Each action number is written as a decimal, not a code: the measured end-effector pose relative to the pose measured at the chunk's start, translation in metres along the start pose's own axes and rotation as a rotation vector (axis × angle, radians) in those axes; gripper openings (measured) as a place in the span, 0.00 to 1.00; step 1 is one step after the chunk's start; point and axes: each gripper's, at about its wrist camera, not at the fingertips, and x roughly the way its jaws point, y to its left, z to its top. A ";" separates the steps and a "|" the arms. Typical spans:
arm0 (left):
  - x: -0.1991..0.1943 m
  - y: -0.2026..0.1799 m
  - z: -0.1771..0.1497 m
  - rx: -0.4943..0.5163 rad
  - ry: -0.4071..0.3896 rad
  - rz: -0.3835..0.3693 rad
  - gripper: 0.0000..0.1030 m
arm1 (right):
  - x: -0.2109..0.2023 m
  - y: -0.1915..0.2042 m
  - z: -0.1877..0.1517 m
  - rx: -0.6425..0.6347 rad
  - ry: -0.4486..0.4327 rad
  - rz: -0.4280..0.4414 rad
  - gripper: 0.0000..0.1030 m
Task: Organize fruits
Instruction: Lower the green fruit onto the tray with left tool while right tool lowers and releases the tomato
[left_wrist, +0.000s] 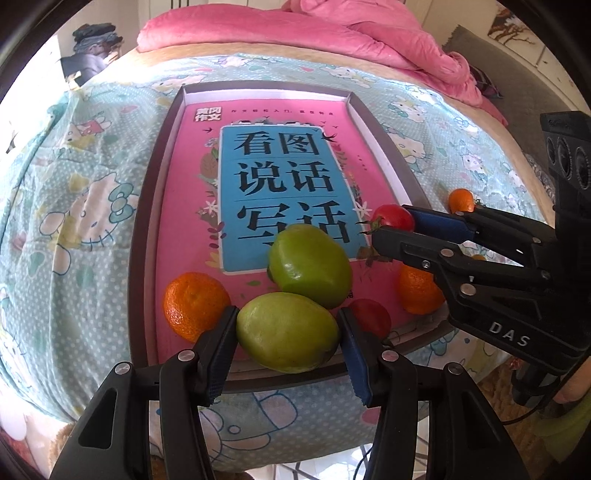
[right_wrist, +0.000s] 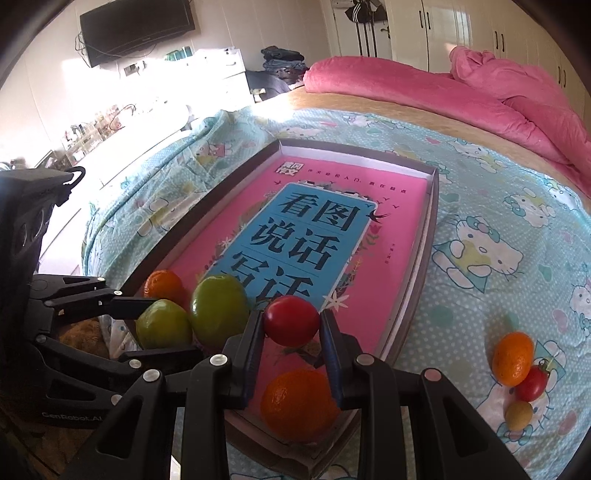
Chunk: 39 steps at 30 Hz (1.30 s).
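Left wrist view — left tongs (left_wrist: 288, 332) grasping green fruit (left_wrist: 286, 332), right tongs (right_wrist: 291, 325) clamping half-hidden tomato (right_wrist: 291, 320).

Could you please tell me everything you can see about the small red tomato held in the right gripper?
The small, round red tomato has smooth, glossy skin with a bright highlight, and a green stalk shows on its side in the left wrist view. It is clamped between the blue pads of the right gripper, which press on its two sides. It sits over the near part of the pink book cover inside the shallow brown box. Whether it touches the cover cannot be told. A green fruit lies close beside it.
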 end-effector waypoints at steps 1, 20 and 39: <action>0.000 0.000 0.000 -0.001 0.001 -0.001 0.53 | 0.002 0.000 0.001 -0.003 0.007 -0.002 0.30; 0.007 0.000 -0.002 -0.005 0.023 0.001 0.53 | 0.019 0.013 0.002 -0.036 0.093 -0.006 0.31; 0.007 -0.001 -0.002 -0.010 0.027 0.005 0.54 | -0.005 0.007 -0.006 0.005 0.040 -0.028 0.41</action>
